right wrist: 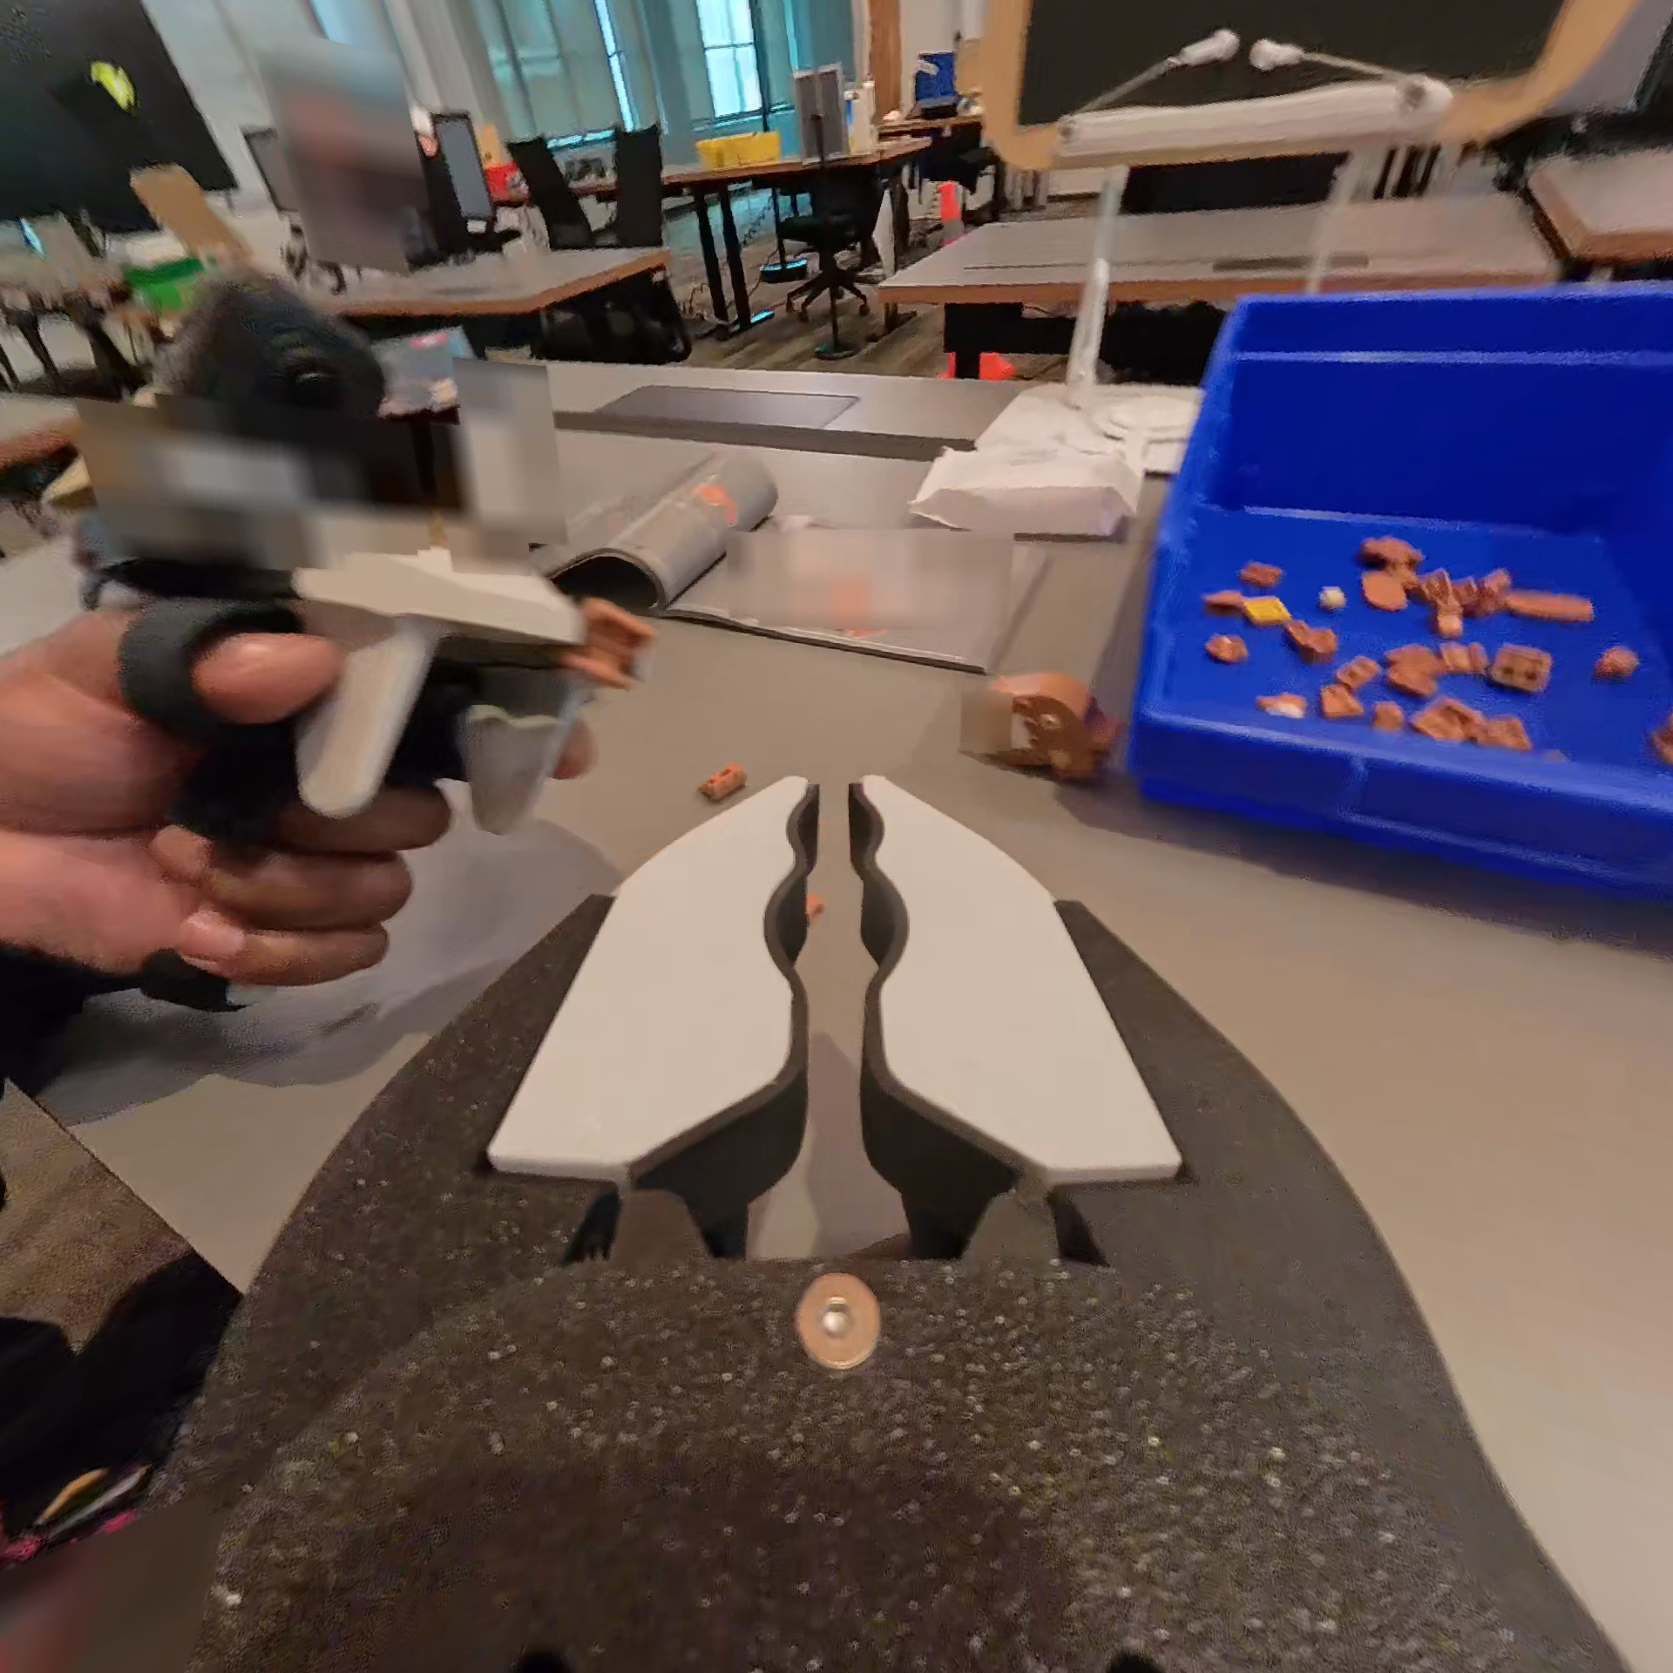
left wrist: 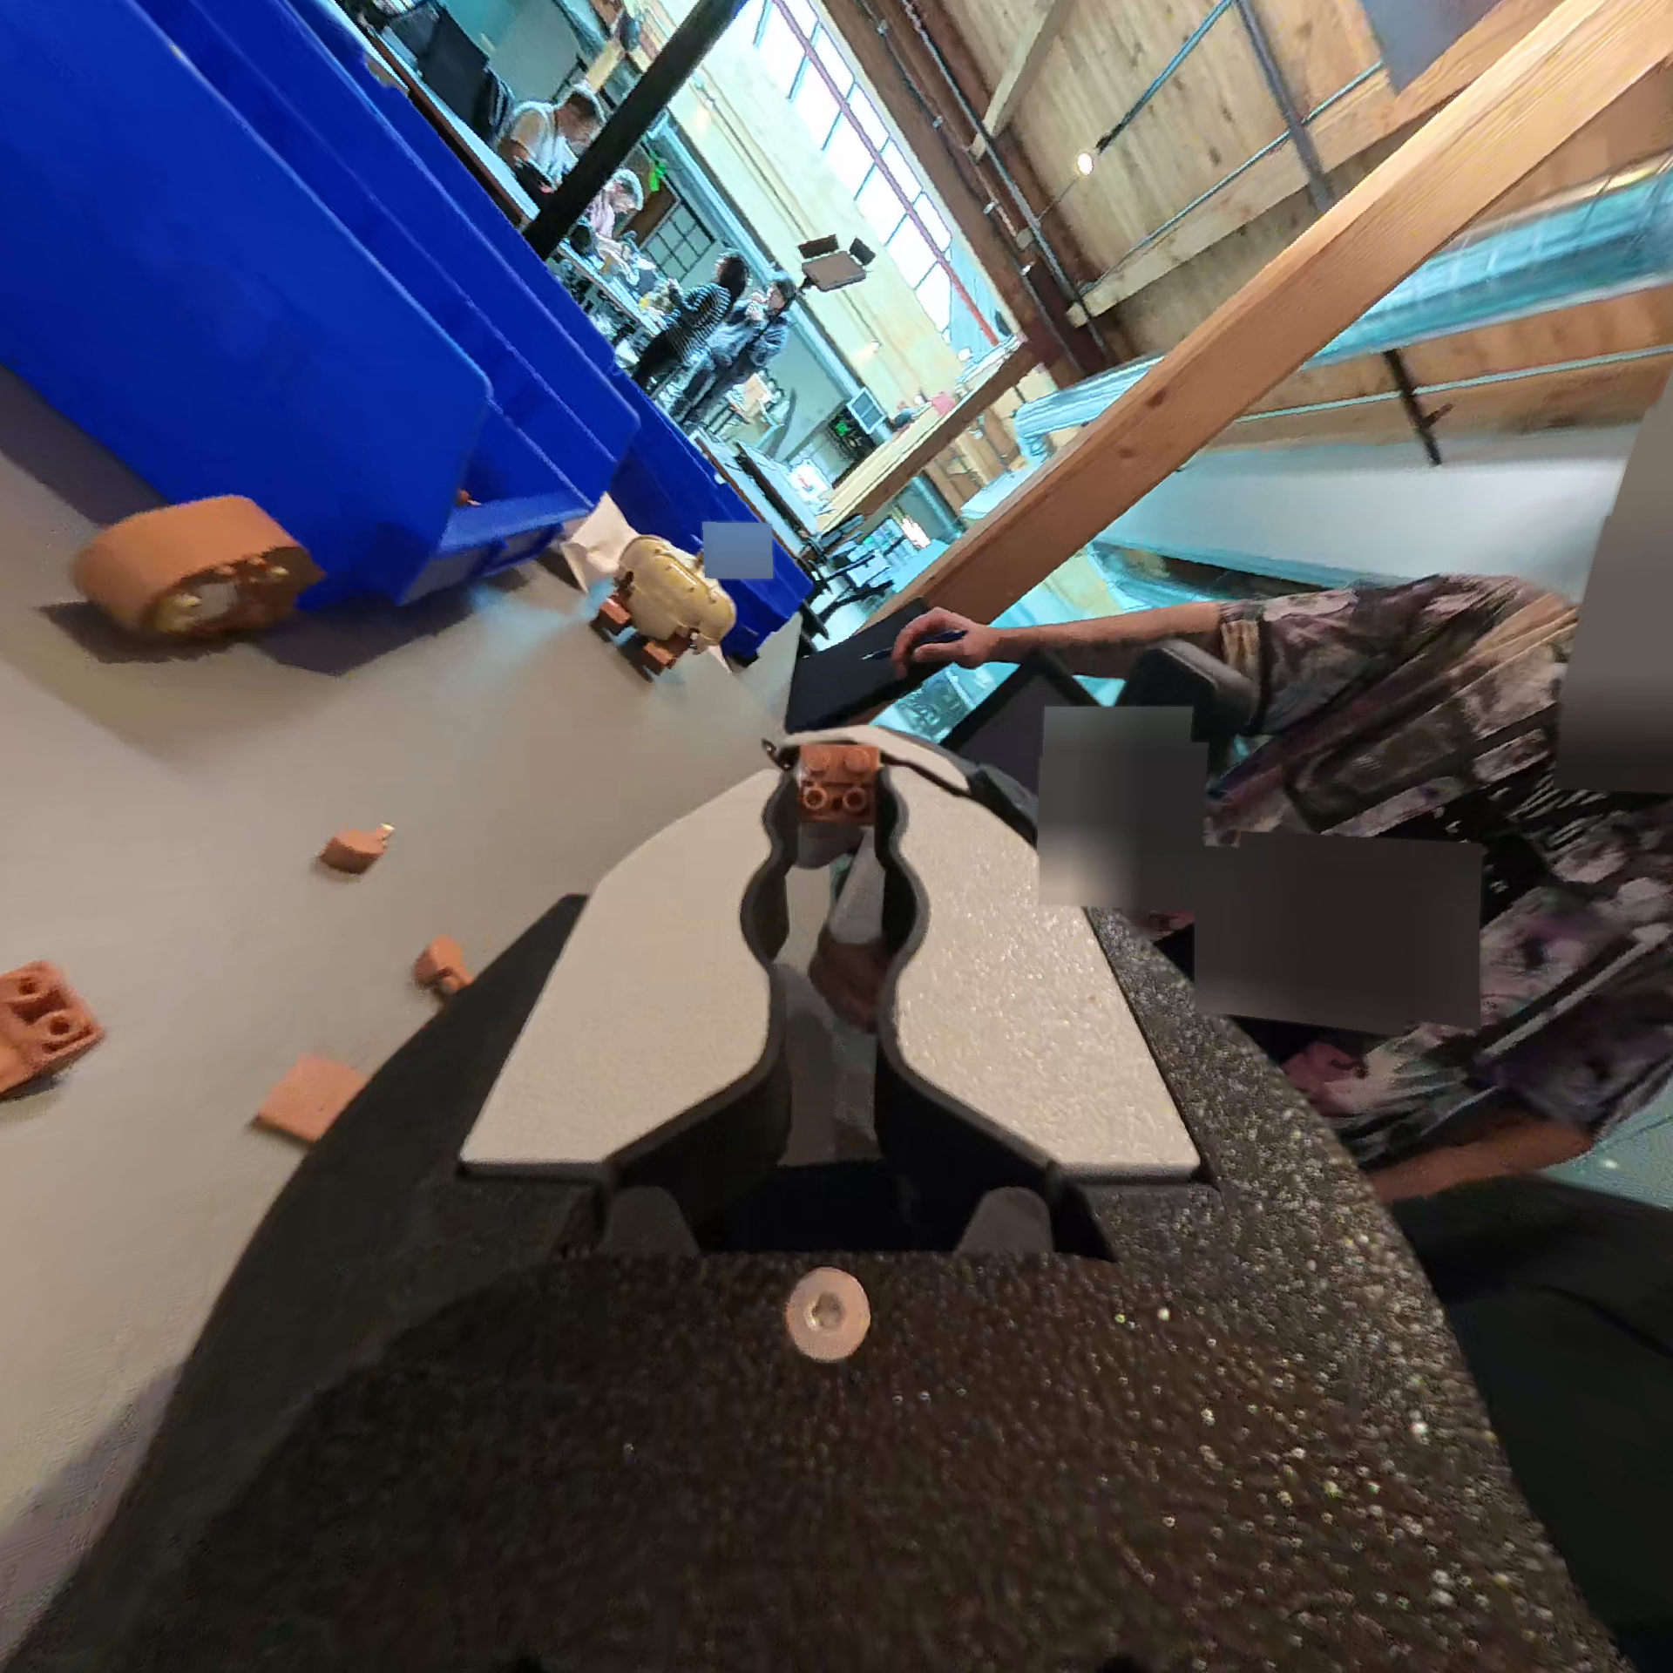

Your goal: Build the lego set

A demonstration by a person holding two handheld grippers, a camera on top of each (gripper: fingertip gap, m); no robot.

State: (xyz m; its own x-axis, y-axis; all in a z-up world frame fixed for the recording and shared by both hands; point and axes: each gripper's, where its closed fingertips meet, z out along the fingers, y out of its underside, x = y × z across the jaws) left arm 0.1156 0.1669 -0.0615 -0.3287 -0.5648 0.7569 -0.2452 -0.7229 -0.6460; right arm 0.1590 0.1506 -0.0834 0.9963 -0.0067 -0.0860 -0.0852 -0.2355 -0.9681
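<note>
My left gripper (left wrist: 835, 769) is shut on a small brown studded brick (left wrist: 837, 797), pinched at the very fingertips and held above the grey table (left wrist: 453, 815). The right wrist view shows the same gripper (right wrist: 579, 661) at the left, in a person's hand (right wrist: 181, 815), with the brown brick (right wrist: 611, 643) at its tips. My right gripper (right wrist: 833, 788) hovers over the table with its jaws a narrow gap apart and nothing between the pads. A tiny brown piece (right wrist: 813, 908) lies on the table below that gap. A small brown brick (right wrist: 722, 779) lies just left of the right fingertips.
A blue bin (right wrist: 1403, 788) at the right holds several brown pieces (right wrist: 1412, 652). A rounded brown part (right wrist: 1041, 715) lies beside it. Loose brown pieces (left wrist: 353, 846) and a cream and brown model (left wrist: 674, 593) sit on the table. An open booklet (right wrist: 688, 543) lies farther back. A person (left wrist: 1358, 688) sits across. There is about 6 cm between the tips of the two grippers.
</note>
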